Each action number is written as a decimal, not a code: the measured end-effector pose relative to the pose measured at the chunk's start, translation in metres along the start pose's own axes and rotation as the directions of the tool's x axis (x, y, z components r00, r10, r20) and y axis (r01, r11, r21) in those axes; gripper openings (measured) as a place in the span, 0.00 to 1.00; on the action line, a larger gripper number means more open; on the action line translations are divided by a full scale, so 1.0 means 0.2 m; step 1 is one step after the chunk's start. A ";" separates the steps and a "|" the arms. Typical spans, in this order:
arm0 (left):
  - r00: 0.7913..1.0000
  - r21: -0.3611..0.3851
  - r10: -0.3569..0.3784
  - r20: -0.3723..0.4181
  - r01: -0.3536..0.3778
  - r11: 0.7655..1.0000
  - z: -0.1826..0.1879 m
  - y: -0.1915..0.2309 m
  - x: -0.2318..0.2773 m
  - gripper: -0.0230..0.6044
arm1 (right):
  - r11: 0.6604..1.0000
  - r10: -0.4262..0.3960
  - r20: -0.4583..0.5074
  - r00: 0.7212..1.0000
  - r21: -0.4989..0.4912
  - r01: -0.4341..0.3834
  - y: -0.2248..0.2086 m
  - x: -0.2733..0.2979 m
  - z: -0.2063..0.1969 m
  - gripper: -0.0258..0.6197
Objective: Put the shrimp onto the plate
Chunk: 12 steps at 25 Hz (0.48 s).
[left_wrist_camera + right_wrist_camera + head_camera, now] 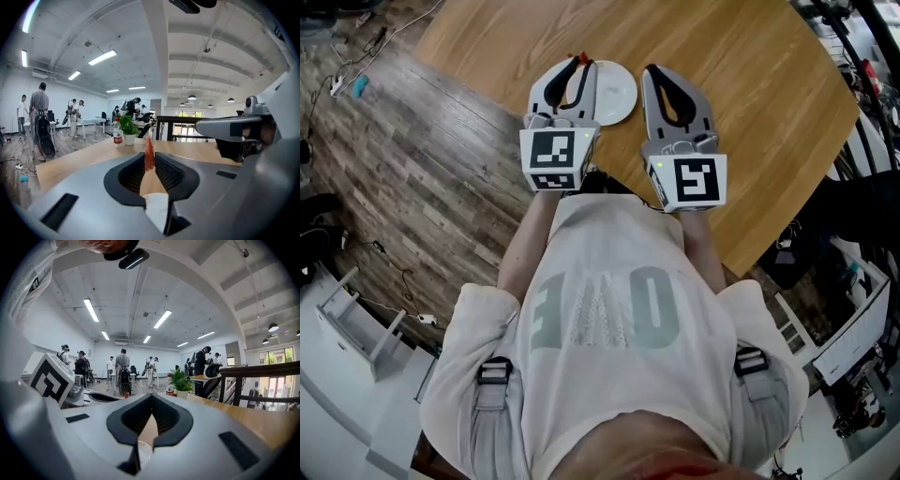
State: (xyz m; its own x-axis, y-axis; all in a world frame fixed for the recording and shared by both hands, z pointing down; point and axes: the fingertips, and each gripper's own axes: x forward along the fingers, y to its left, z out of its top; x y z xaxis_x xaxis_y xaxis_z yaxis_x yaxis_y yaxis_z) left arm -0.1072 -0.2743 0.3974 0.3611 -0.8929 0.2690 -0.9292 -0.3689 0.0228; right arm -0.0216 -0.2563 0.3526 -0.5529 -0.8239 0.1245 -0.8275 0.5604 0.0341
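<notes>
Shrimp (148,152) is being pinched between the left gripper's (577,66) jaws at the white plate's (619,98) rim, near the table's (750,112) near edge. The right gripper's (654,73) jaws are pressing together, empty.

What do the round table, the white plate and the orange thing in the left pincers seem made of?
Round light-brown table: wood or wood-look laminate, matte, with visible grain. Small white round plate: likely glazed ceramic or plastic, smooth and plain. Orange-red shrimp, pinched in the left gripper: possibly a plastic or rubber toy, evenly coloured; too small to confirm.
</notes>
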 end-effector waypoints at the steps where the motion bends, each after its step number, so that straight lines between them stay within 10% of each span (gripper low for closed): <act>1: 1.000 -0.003 -0.011 -0.025 0.011 1.000 -0.04 -0.01 0.02 0.15 | 1.000 -0.002 -0.004 1.000 0.001 0.002 0.00 0.01 -0.01 0.07; 12: 0.964 -0.004 -0.090 -0.248 0.092 0.996 -0.37 -0.06 0.16 0.15 | 0.999 -0.035 -0.066 0.997 0.014 0.036 -0.07 0.04 -0.12 0.07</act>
State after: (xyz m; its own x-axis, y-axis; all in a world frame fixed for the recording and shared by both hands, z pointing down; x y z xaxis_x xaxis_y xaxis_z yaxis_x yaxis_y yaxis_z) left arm -0.0905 -0.2802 0.4771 0.4125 -0.7638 0.4965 -0.8922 -0.4487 0.0510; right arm -0.0127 -0.2684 0.3768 -0.5159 -0.8356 0.1889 -0.8482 0.5291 0.0243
